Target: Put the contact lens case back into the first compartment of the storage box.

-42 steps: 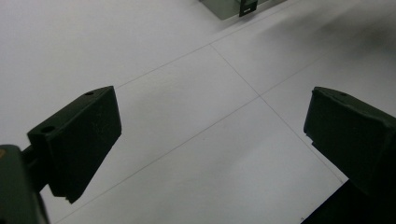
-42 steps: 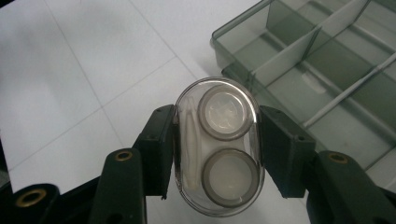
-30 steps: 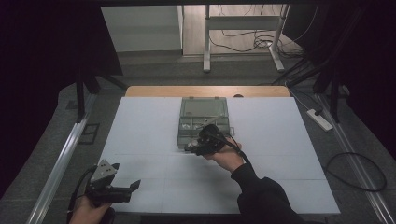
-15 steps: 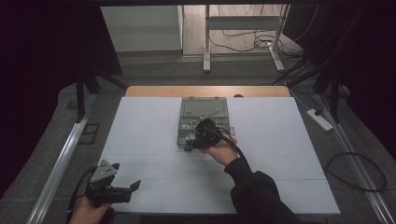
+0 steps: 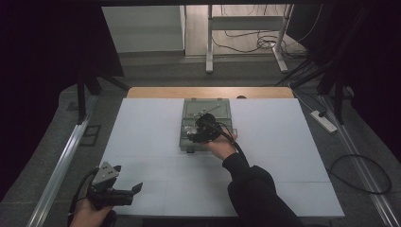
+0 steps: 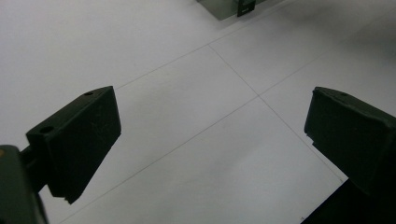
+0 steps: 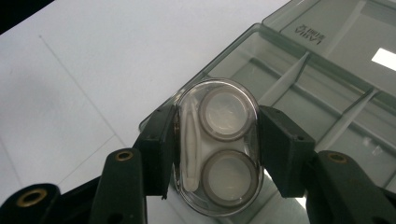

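Sitting clamped between right gripper [image 7: 215, 140] jaws: oval lens case [image 7: 217, 144], above organiser box [image 7: 327, 88].

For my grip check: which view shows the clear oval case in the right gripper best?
The right gripper view: the clear oval case sits between the right gripper jaws, its two round wells and white tweezers plain, above the compartment box. In the high view the gripper and hand cover it. The left gripper view catches a corner of the box.

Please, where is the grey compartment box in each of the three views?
High view: grey compartment box at table centre, under the right gripper.
Left gripper view: its corner at the top edge.
Right gripper view: upper right, behind the held clear case.
Shared landmark: the box's latch.
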A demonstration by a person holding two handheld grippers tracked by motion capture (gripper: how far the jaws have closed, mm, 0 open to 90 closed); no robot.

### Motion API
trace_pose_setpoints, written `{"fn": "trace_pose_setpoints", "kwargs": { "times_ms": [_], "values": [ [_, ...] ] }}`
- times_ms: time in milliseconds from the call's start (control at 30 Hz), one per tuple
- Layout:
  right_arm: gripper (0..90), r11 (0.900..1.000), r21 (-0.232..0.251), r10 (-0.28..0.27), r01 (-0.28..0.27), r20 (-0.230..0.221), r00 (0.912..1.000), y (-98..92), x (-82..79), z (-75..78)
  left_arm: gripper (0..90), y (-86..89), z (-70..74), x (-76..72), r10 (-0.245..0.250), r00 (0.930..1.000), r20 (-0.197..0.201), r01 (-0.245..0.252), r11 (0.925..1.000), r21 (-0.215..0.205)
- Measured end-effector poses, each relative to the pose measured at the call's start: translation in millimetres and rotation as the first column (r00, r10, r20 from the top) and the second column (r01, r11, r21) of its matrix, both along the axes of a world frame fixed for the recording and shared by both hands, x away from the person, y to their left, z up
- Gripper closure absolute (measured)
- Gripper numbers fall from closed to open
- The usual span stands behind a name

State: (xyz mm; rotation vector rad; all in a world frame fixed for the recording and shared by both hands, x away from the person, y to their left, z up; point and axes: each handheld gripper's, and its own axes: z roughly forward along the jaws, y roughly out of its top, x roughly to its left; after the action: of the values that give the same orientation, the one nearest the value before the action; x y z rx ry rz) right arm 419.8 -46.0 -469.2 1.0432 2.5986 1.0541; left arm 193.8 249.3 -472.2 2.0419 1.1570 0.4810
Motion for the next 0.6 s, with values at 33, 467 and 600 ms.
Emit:
{"fn": "trace_pose_setpoints", "kwargs": {
  "times_ms": [33, 467, 600],
  "values": [
    [48.4, 1.0, -0.001, -0.003, 0.003, 0.002, 1.0, 0.5, 1.3, -0.2, 3.6, 0.0, 0.0, 0.0, 0.0, 1.0, 0.0, 0.0, 1.0, 0.0],
    [48.4, 0.999, 0.014, -0.048, 0.048, 0.011, 0.9988, 10.8, 22.0, -2.8, 3.6, 0.0, 0.0, 0.6, 0.0, 1.0, -0.002, 0.0, 1.0, 0.001],
    [48.4, 0.998, 0.016, -0.055, 0.055, 0.017, 0.9983, 15.5, 27.0, -2.0, 3.6, 0.0, 0.0, 0.6, -0.001, 1.0, -0.001, 0.001, 1.0, 0.003]
  ]
}}
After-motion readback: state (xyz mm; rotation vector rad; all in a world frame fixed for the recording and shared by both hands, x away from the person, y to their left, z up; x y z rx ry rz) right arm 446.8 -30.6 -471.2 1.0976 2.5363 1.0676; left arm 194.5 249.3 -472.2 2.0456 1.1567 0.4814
